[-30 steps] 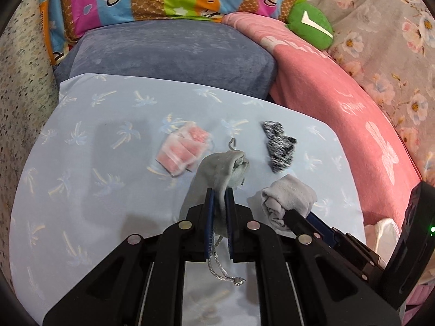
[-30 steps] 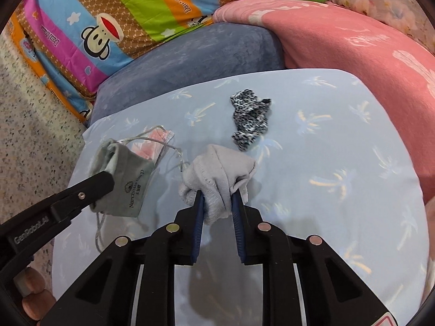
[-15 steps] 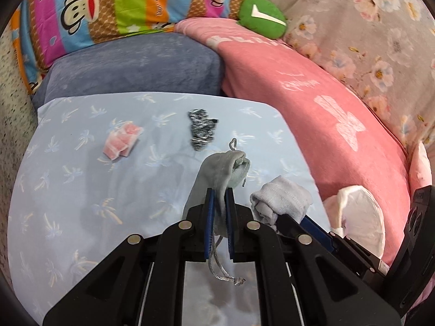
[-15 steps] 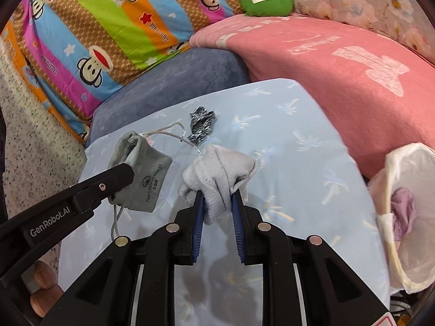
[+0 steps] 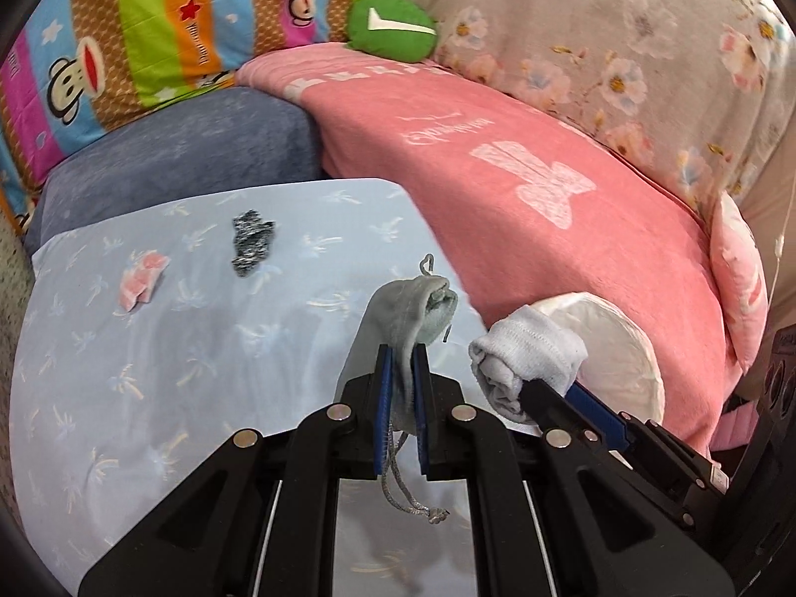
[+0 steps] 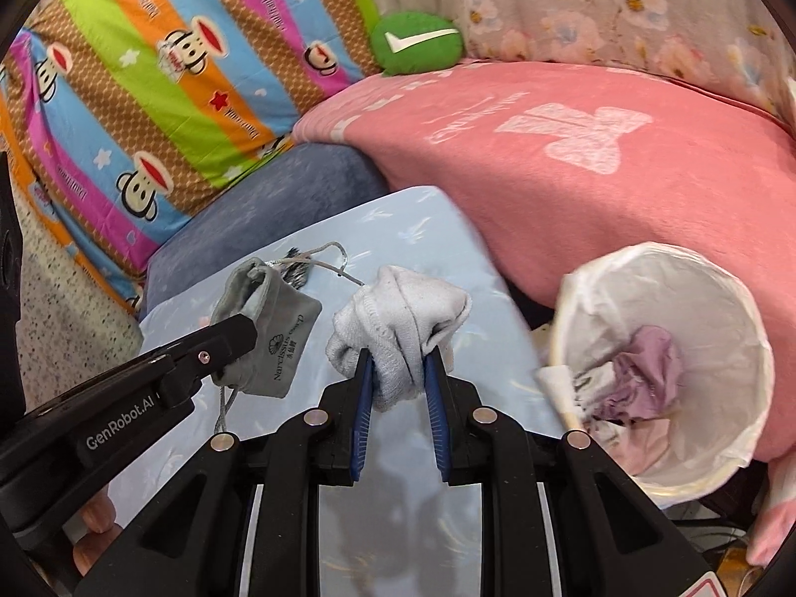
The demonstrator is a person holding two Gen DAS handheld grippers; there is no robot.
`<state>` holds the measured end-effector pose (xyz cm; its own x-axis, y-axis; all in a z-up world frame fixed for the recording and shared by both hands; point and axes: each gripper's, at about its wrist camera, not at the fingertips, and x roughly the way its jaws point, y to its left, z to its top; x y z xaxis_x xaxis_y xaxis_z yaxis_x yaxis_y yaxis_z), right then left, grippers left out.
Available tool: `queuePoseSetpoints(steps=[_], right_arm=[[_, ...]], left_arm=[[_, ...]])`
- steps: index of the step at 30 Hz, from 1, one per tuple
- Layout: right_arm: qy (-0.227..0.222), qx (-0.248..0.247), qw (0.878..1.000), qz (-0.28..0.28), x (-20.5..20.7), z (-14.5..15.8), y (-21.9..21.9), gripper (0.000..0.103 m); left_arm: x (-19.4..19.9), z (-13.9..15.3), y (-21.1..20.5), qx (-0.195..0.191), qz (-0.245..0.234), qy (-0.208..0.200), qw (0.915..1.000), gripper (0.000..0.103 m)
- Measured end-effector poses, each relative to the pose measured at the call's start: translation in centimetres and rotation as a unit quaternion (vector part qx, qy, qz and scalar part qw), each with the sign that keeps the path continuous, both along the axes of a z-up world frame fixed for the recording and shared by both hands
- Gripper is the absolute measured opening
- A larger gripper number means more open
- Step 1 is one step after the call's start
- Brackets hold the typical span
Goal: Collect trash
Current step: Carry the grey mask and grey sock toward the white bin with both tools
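My left gripper [image 5: 403, 348] is shut on a grey drawstring pouch [image 5: 413, 306], held above the light blue sheet [image 5: 149, 373]; the pouch also shows in the right wrist view [image 6: 271, 333]. My right gripper [image 6: 398, 353] is shut on a rolled white-grey sock [image 6: 403, 318], also seen in the left wrist view [image 5: 527, 353]. A white-lined trash bin [image 6: 696, 298] with purple and white scraps inside stands to the right, beside the bed; its rim shows in the left wrist view [image 5: 622, 343]. A black-white speckled sock [image 5: 251, 241] and a pink packet [image 5: 142, 281] lie on the sheet.
A pink blanket [image 5: 522, 189] covers the bed on the right. A grey-blue cushion [image 5: 189, 149], a striped monkey-print pillow [image 6: 174, 74] and a green plush [image 5: 390, 25] lie at the back. A speckled floor [image 6: 64, 298] is on the left.
Both grippers have swung right with their loads toward the bin. The bin now fills more of the right wrist view; the speckled sock and pink packet have slid left and farther away.
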<state>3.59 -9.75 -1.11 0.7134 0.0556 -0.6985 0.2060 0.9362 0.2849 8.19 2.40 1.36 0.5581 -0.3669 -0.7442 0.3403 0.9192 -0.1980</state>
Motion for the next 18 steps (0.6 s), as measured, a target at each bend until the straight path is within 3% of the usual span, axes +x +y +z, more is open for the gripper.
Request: queuePoseSetpoints(steps=[18], right_arm=[[-0.021, 0.015, 0.993, -0.111, -6.8, 0.5, -11.2, 0.020]], left_arm=[[-2.9, 0.3, -10.4, 0.005, -0.106, -0.003, 0.9943, 0.009]])
